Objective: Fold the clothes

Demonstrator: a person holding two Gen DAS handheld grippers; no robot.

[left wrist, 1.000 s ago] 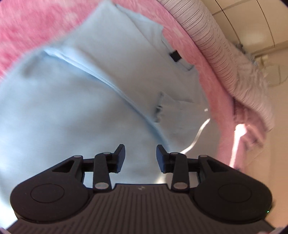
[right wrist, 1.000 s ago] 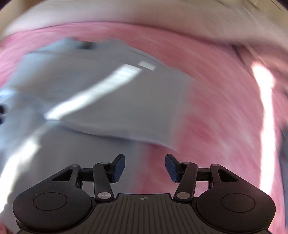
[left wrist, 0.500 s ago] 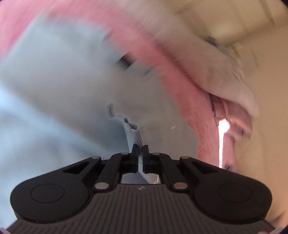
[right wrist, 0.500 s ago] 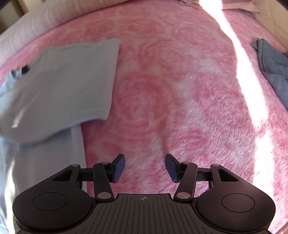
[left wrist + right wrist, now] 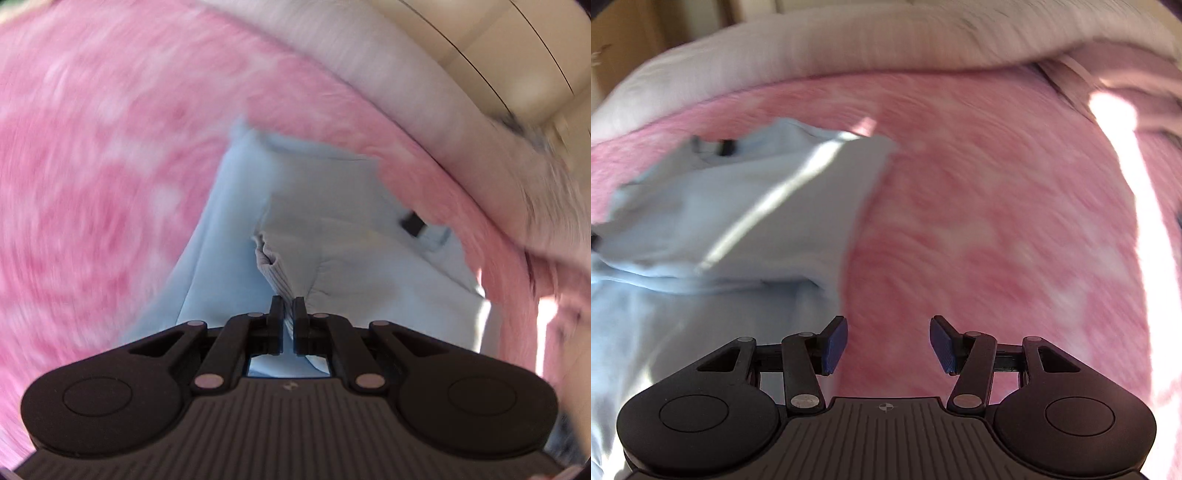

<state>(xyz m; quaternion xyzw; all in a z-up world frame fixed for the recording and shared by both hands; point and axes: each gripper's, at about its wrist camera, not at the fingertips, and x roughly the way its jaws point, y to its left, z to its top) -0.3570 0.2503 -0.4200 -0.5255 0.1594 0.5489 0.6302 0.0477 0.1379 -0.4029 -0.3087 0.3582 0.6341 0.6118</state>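
Since a second ago the left hand-held gripper has gone from spread above the cloth to clamped on a ribbed cuff of the light blue top, and it has carried that cuff up, so the fabric now rises in a ridge straight ahead of its fingers. The right hand-held gripper has swung back toward the garment; its blue pads stand well apart, holding nothing, over the pink blanket on the bed, with the top's edge just to its left.

From where I stand, the top lies on the blanket with one part already doubled over the body, a layered edge showing ahead and left of the right hand-held gripper, and the dark neck label sits at its far end. I would judge the fold partly made: the pinched sleeve looks yet to be laid flat, and further folds seem likely.
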